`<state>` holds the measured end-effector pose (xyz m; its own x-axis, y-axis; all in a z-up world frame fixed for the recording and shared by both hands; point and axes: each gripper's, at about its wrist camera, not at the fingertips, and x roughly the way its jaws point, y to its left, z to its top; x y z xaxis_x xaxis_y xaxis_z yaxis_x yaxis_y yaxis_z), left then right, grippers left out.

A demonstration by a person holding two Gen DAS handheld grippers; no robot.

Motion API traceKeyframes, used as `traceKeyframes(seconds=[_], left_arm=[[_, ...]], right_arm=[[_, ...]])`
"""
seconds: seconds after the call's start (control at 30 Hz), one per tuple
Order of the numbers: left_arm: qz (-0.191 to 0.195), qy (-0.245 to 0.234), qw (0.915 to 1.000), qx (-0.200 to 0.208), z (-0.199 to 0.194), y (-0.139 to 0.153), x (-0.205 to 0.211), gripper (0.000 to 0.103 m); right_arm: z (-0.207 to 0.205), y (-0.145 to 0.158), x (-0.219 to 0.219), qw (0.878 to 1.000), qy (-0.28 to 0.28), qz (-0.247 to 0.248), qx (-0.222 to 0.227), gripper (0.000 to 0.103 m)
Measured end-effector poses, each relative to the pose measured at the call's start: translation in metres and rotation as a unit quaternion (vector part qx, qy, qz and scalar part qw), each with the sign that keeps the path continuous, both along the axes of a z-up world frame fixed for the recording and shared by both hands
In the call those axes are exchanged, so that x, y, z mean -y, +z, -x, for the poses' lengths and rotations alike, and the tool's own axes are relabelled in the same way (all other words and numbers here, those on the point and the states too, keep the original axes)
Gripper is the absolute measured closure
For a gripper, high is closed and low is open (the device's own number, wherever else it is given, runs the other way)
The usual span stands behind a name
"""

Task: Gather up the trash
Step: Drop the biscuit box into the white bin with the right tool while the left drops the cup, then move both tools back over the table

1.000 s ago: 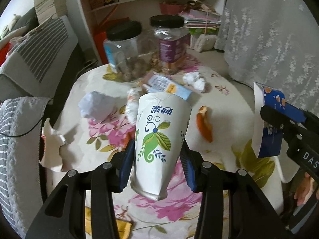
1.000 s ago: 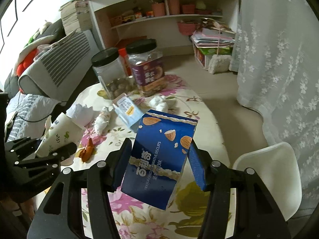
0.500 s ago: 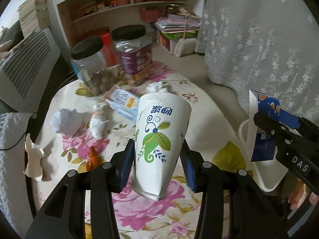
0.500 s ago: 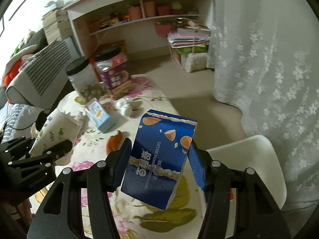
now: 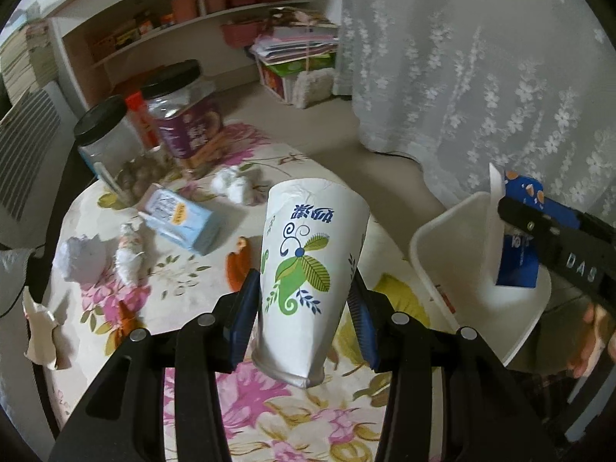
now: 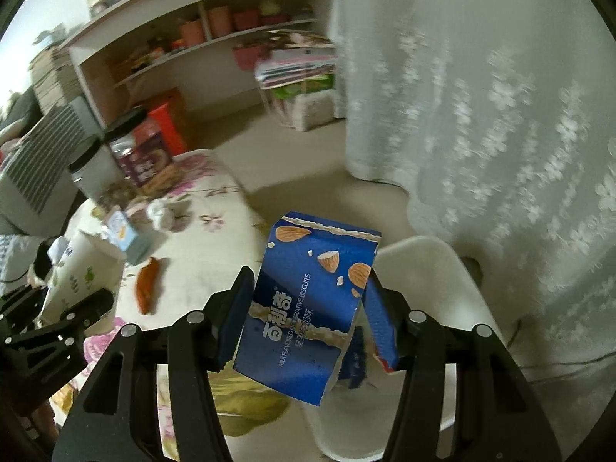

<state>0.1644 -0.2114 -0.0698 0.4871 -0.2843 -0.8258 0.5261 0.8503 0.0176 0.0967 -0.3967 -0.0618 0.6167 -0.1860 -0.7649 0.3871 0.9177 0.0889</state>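
- My left gripper (image 5: 304,319) is clamped on a white paper cup (image 5: 308,269), both blue pads pressed to its sides. The cup is gripped near its base with its mouth pointing away from me, held above the flowered tablecloth (image 5: 215,396). Its print shows a green leaf with blue curls and blue Chinese characters that I cannot read.
- My right gripper (image 6: 308,308) is closed on a blue biscuit box (image 6: 308,308), about half open with the pads against both sides. The box reads "MILK FLAVORED DECORATIVE BISCUITS" beside large white Chinese characters, with almonds pictured near its top.
- The box hangs over the white bin (image 6: 431,269) that stands just beside the table edge. In the left view the same box sits above the bin's rim (image 5: 435,231), and the finger holding it carries the raised letters "DAS".
- On the cloth lie a light blue carton (image 5: 181,215) on its side with a yellow round sticker, two crumpled white tissues (image 5: 235,184), a wadded white paper (image 5: 81,258), and an orange peel (image 5: 238,265).
- Behind them stand two black-lidded clear jars, one with a purple label (image 5: 188,131) whose writing is too blurred to read.
- A torn scrap of paper (image 5: 38,327) hangs at the table's left edge.
- A lace curtain (image 6: 481,115) and open shelves (image 6: 215,38) fill the background.
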Motion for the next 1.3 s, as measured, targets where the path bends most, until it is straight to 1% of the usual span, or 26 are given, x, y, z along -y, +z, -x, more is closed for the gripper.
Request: traceKeyframes(seconds=[0.13, 0.23, 0.3, 0.33, 0.37, 0.43, 0.5, 0.67, 0.77, 0.83, 0.87, 0.9, 0.97, 1.1, 1.3], left_arm=[[-0.003, -0.011, 0.9999, -0.003, 0.003, -0.005, 0.016, 0.058], [0.004, -0.027, 0.9996, 0.001, 0.009, -0.003, 0.033, 0.058], [0.011, -0.038, 0.9992, 0.001, 0.014, -0.004, 0.045, 0.058], [0.014, -0.043, 0.999, -0.001, 0.017, -0.004, 0.051, 0.058], [0.016, -0.048, 0.9987, -0.003, 0.019, -0.006, 0.057, 0.058], [0.018, -0.06, 0.998, -0.011, 0.025, -0.01, 0.073, 0.057], [0.024, -0.071, 0.997, -0.019, 0.031, -0.014, 0.09, 0.057], [0.038, -0.089, 0.9945, -0.04, 0.046, -0.021, 0.118, 0.056], [0.047, -0.101, 0.9921, -0.056, 0.052, -0.024, 0.134, 0.051], [0.054, -0.112, 0.99, -0.067, 0.056, -0.025, 0.143, 0.048], [0.056, -0.114, 0.9895, -0.069, 0.058, -0.025, 0.144, 0.043], [0.057, -0.117, 0.9891, -0.068, 0.059, -0.024, 0.146, 0.041], [0.053, -0.118, 0.9895, -0.063, 0.061, -0.023, 0.145, 0.041], [0.039, -0.098, 0.9933, -0.048, 0.056, -0.022, 0.135, 0.041], [0.023, -0.059, 0.9977, -0.024, 0.044, -0.019, 0.101, 0.039]], right_arm=[[0.011, -0.003, 0.026, 0.999, -0.031, -0.009, -0.006, 0.05], [0.019, -0.004, 0.041, 0.999, -0.051, -0.012, -0.012, 0.049], [0.024, -0.007, 0.052, 0.997, -0.071, -0.015, -0.019, 0.045], [0.028, -0.009, 0.059, 0.996, -0.083, -0.018, -0.022, 0.04], [0.031, -0.009, 0.064, 0.995, -0.092, -0.021, -0.023, 0.033], [0.039, -0.008, 0.077, 0.993, -0.114, -0.031, -0.017, 0.031], [0.047, -0.006, 0.089, 0.99, -0.131, -0.041, -0.01, 0.026], [0.066, -0.002, 0.116, 0.983, -0.171, -0.063, 0.007, 0.022], [0.072, 0.001, 0.125, 0.981, -0.184, -0.062, 0.011, 0.022], [0.076, 0.004, 0.128, 0.98, -0.19, -0.055, 0.014, 0.02], [0.077, 0.005, 0.129, 0.98, -0.193, -0.051, 0.015, 0.019], [0.078, 0.006, 0.13, 0.98, -0.196, -0.042, 0.015, 0.018], [0.08, 0.008, 0.13, 0.98, -0.196, -0.028, 0.015, 0.017], [0.078, 0.006, 0.124, 0.983, -0.183, -0.019, 0.008, 0.014], [0.057, 0.006, 0.092, 0.991, -0.133, 0.002, -0.001, 0.012]])
